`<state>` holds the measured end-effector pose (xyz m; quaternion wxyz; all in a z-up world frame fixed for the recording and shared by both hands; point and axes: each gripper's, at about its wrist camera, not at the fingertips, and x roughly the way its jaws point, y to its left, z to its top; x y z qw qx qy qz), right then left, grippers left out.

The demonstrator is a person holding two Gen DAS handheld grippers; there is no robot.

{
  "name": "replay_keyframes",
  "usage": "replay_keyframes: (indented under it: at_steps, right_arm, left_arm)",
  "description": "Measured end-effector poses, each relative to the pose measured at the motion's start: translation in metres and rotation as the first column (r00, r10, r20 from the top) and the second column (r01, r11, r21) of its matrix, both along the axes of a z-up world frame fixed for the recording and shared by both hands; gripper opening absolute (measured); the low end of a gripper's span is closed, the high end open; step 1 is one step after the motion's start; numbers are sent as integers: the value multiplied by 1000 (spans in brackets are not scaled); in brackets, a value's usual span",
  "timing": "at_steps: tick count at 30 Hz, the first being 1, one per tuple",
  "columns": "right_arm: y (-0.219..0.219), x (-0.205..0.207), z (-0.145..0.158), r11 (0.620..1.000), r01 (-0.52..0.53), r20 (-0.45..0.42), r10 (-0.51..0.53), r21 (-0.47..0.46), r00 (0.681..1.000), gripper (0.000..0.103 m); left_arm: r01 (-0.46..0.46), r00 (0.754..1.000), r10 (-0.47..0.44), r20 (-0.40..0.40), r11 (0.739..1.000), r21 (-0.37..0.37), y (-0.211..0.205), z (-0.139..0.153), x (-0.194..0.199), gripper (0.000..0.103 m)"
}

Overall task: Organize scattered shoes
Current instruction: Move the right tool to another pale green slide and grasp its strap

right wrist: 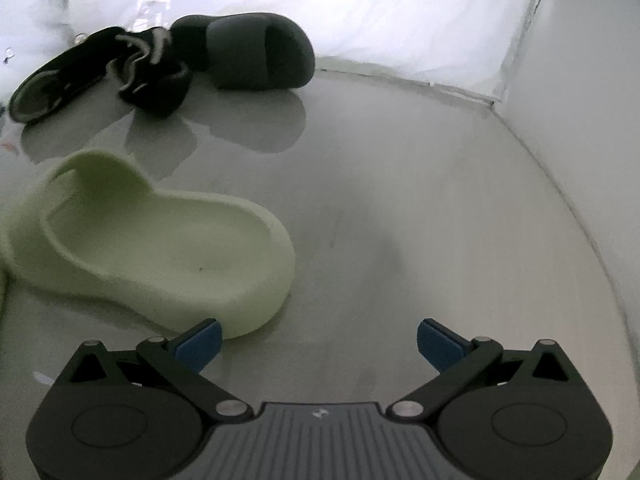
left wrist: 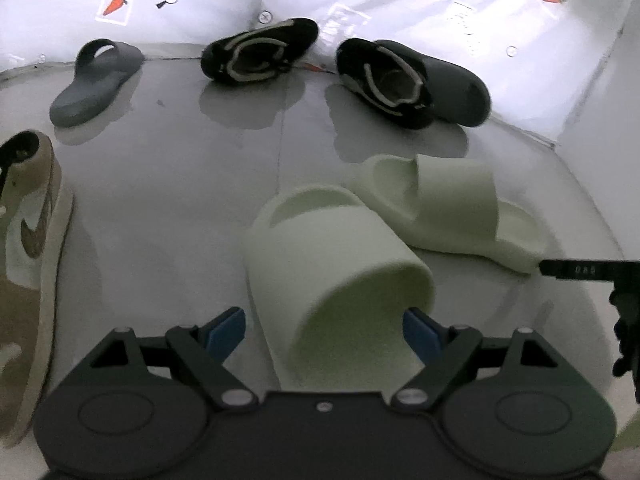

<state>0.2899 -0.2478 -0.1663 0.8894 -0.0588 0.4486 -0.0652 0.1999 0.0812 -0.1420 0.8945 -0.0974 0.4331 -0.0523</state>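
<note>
Grey, glossy flooring runs back to white sheeting [left wrist: 420, 8] printed with carrots and small marks, and it carries every shoe in sight. In the left wrist view the left claw [left wrist: 324, 334] stands wide open, its blue pads [left wrist: 224, 334] on either side of the near green slide [left wrist: 336, 276], whose strap opening faces the camera; the right pad seems to touch the strap's edge, the left pad sits clear of it, so nothing is clamped. Just beyond and to the right of that claw lies the second green slide [left wrist: 452, 208], close beside the first, perhaps touching it. Farther ahead sit a black shoe [left wrist: 260, 50] and, right of it, another black shoe [left wrist: 384, 84] leaning against a dark grey slide [left wrist: 460, 88]. Ahead to the left rests a lone grey slide [left wrist: 94, 84], and at the far left edge a tan sneaker [left wrist: 28, 264]. A black part of the other tool [left wrist: 588, 270] pokes in from the right. In the right wrist view the right claw [right wrist: 318, 344] is also spread wide and empty, low over bare floor [right wrist: 400, 220]; the second green slide [right wrist: 160, 248] lies ahead-left, its heel just beside the left pad [right wrist: 198, 346]. Far ahead-left are the black shoes [right wrist: 120, 68] and the dark grey slide [right wrist: 260, 50].
</note>
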Motion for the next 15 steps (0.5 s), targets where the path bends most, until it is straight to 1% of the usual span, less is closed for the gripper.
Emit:
replay_keyframes:
  at_steps: [2, 4, 9, 12, 15]
  right_arm:
    - [0, 18, -2, 1000, 14, 9, -14, 12, 1000, 103]
    - [-1, 41, -4, 999, 29, 20, -30, 26, 999, 103]
    - [8, 86, -5, 999, 40, 43, -41, 26, 998, 103]
    - [18, 85, 4, 997, 56, 85, -60, 56, 995, 103]
    - [36, 62, 22, 983, 102, 167, -128, 154, 978, 103]
  left_arm:
    - [-13, 1000, 13, 3, 1000, 3, 6, 1, 11, 86]
    - [1, 1000, -1, -7, 1000, 12, 9, 1, 23, 86]
    - [45, 999, -44, -14, 996, 78, 4, 1, 56, 86]
    - [72, 997, -72, 8, 994, 79, 5, -1, 71, 86]
    - [53, 998, -54, 13, 997, 59, 12, -3, 85, 86]
